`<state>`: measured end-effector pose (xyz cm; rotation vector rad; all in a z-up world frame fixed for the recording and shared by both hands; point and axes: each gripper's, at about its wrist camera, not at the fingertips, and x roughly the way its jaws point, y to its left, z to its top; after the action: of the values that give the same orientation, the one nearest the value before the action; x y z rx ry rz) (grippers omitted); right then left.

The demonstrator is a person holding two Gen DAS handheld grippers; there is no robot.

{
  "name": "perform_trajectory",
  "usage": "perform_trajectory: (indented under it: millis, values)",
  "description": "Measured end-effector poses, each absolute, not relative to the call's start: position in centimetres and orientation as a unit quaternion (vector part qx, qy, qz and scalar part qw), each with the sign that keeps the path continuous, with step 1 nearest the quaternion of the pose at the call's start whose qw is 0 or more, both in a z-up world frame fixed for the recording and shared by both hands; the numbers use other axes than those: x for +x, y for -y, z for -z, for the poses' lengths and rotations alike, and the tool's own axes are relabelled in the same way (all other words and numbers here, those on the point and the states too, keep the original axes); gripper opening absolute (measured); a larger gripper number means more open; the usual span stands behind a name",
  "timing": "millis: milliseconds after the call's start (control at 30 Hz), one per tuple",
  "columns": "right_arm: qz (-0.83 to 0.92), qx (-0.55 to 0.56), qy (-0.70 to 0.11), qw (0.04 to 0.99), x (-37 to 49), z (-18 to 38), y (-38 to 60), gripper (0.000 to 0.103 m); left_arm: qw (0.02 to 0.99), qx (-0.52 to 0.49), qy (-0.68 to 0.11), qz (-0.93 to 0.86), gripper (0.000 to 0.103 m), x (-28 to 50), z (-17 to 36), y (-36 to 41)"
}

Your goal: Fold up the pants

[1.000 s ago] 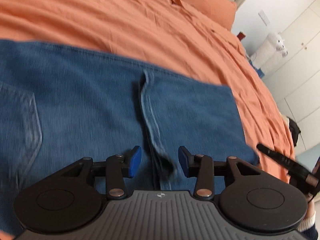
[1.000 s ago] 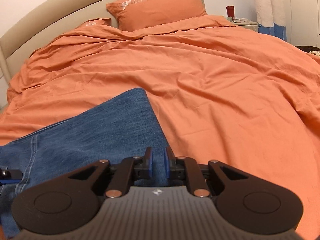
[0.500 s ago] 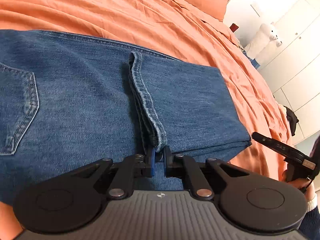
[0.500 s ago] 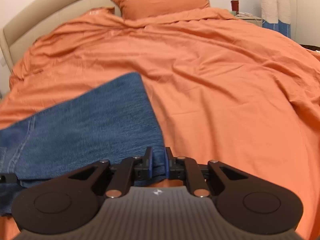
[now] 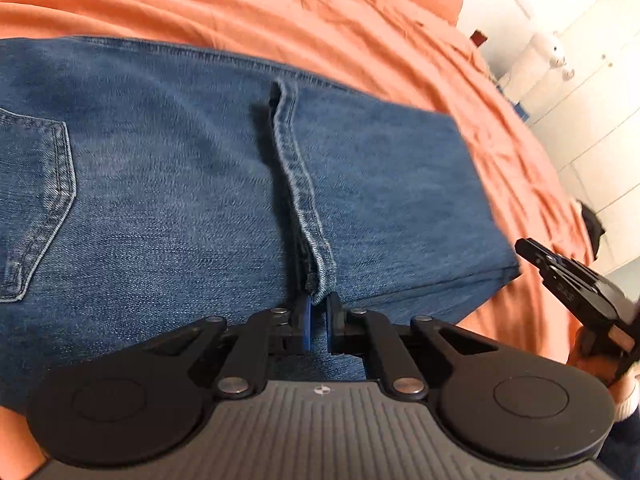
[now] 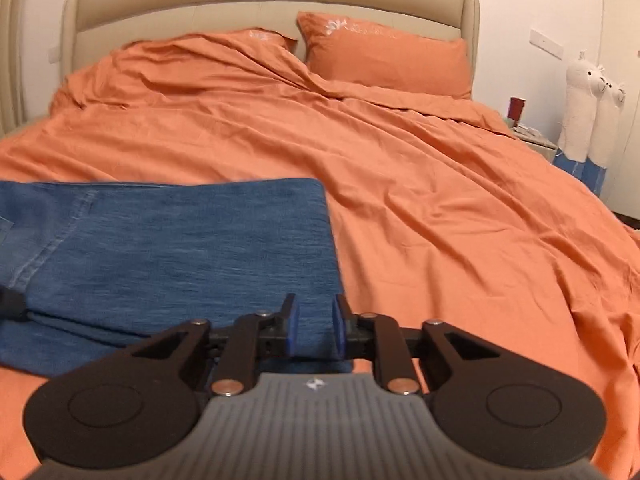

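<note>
Orange-sheeted bed (image 6: 440, 200), folded blue denim pants (image 5: 180, 200).
Left gripper (image 5: 318, 322) pinched hem (image 5: 322, 280); right gripper (image 6: 314, 330) clamped near fold; could slip, unfolding.

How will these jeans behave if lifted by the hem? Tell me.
Likely floppy: the jeans lie in flat soft layers, so lifted by the hem the rest should drape. Probably heavyish: thick stacked denim. Unlikely to slip: coarse weave.
</note>
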<state>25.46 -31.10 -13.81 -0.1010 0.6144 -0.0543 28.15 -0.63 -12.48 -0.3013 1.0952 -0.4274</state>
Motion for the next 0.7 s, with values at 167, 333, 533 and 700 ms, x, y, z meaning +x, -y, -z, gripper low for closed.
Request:
perform_trajectory:
  millis: [167,333,533,700]
  values:
    - [0.025,-0.033,-0.402,0.914,26.9,17.2,32.5,0.0,0.815,-0.129,-0.528,0.2,0.007,28.7,13.4,1.1]
    - [0.028,-0.004,-0.406,0.913,26.8,17.6,33.4,0.0,0.816,-0.096,-0.538,0.189,0.007,28.7,13.6,2.2]
    - [0.054,-0.02,-0.408,0.911,25.4,16.4,32.1,0.002,0.825,-0.073,-0.534,0.169,0.015,27.3,11.2,0.9]
    - [0.026,-0.046,-0.337,0.94,23.7,13.4,28.9,0.005,0.862,-0.07,-0.492,0.102,0.033,25.9,7.1,-2.2]
